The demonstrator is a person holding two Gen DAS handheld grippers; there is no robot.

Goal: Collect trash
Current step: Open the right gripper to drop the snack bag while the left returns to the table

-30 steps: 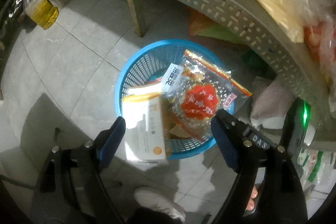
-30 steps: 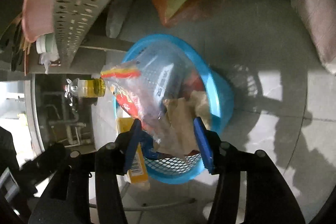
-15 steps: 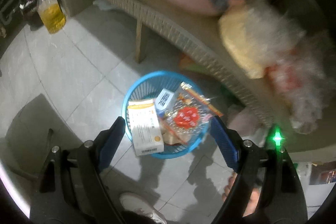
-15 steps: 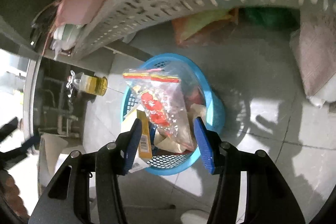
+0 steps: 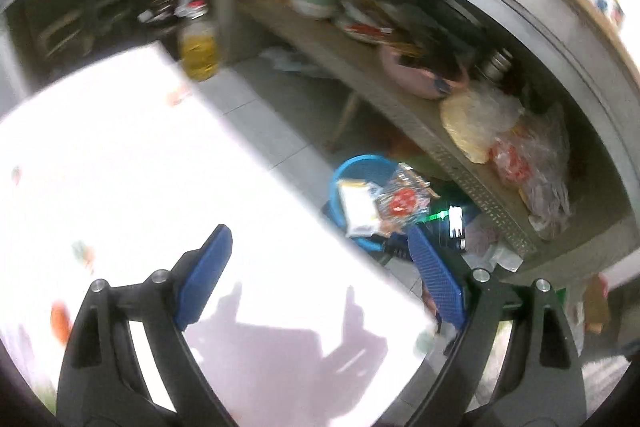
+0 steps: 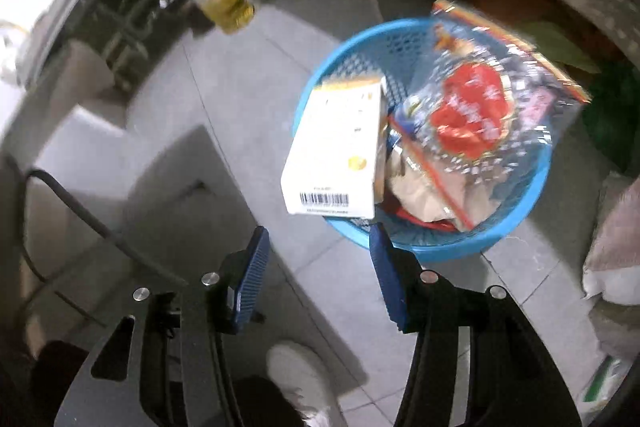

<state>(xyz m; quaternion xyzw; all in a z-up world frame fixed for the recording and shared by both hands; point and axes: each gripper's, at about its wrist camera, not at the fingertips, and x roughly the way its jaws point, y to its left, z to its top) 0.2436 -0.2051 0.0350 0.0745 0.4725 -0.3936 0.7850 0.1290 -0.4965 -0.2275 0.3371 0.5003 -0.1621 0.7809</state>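
A blue mesh basket stands on the tiled floor, holding a white box, a clear snack bag with a red emblem and crumpled paper. My right gripper hangs open just short of the basket's near rim, with nothing between its fingers. In the left wrist view the basket lies far off, past the edge of a bright white tabletop. My left gripper hovers over that top, jaws opening, nothing between them. Small blurred scraps lie on the white top.
A bottle of yellow oil stands on the floor by dark shelving. A low perforated shelf behind the basket carries bowls and plastic bags. A person's white shoe shows below my right gripper. A pale sack lies right of the basket.
My left gripper rose and drew far back from the basket to above the white tabletop. My right gripper rolled and backed off, so the basket now sits to its upper right.
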